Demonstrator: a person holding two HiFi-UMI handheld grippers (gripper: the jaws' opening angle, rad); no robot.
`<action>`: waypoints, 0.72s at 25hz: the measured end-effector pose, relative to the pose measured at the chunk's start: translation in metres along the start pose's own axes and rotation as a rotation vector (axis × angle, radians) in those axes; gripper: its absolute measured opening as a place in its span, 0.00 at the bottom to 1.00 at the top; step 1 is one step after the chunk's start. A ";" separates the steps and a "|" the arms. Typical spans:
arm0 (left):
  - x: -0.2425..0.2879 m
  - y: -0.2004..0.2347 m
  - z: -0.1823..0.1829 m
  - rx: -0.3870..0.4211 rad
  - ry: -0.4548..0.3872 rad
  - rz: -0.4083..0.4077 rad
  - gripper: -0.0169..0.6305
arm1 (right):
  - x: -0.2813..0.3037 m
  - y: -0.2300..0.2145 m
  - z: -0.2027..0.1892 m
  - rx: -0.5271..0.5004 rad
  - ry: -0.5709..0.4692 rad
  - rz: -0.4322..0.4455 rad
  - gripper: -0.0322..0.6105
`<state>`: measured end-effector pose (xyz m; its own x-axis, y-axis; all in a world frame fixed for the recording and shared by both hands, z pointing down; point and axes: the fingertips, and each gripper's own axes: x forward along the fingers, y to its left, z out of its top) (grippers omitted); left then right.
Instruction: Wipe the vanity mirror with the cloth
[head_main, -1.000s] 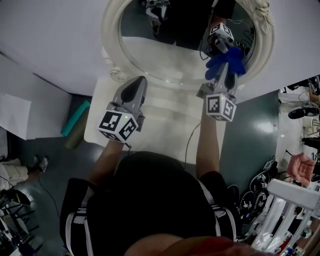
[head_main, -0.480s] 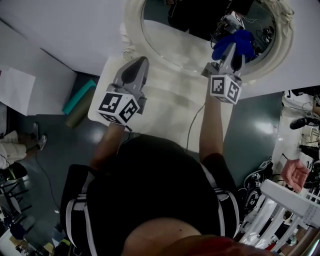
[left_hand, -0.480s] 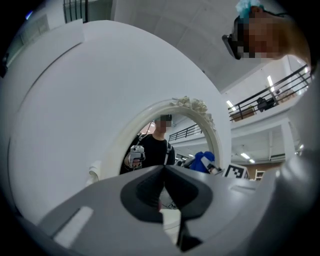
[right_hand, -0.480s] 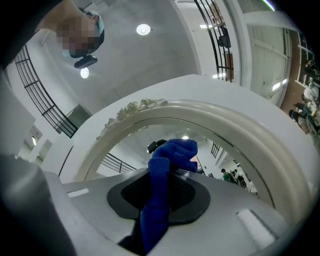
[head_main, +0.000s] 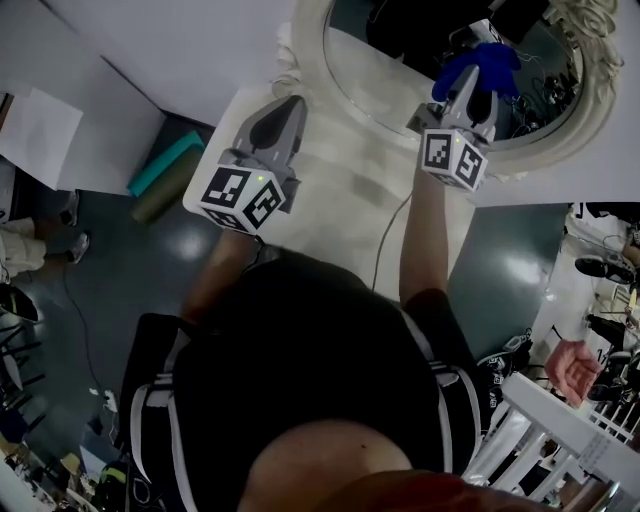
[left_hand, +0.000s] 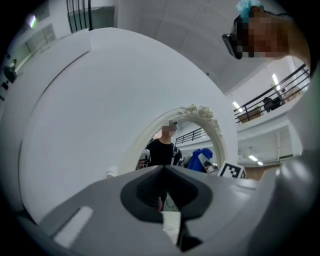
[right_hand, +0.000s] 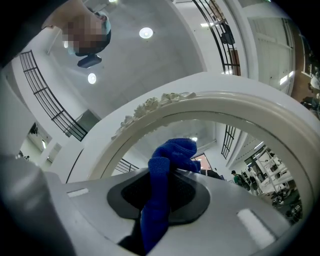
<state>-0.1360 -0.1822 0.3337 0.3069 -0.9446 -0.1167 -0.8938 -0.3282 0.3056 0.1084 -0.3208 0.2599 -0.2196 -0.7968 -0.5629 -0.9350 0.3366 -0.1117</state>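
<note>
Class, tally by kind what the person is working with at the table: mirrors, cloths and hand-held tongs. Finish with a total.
Mirrors: 1, the vanity mirror
Cloths: 1, the blue cloth, held in the right tongs
Tongs: 2, the right tongs and the left tongs, which are shut on nothing
Total: 4

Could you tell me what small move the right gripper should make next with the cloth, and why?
Probably press the blue cloth against the vanity mirror and sweep it leftward. The right gripper is shut on the cloth before the mirror's right part, contact is unclear, and most of the mirror lies to its left.
</note>
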 end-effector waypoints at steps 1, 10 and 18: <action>-0.003 0.003 0.001 -0.001 -0.003 0.008 0.04 | 0.002 0.006 -0.001 -0.003 -0.001 0.011 0.17; -0.025 0.022 0.007 -0.001 -0.015 0.073 0.04 | 0.022 0.062 -0.021 -0.019 0.017 0.111 0.17; -0.042 0.039 0.007 0.004 -0.012 0.138 0.04 | 0.034 0.106 -0.042 0.002 0.030 0.176 0.17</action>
<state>-0.1865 -0.1550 0.3437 0.1767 -0.9806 -0.0854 -0.9286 -0.1948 0.3157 -0.0098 -0.3331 0.2629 -0.3879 -0.7405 -0.5489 -0.8810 0.4728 -0.0153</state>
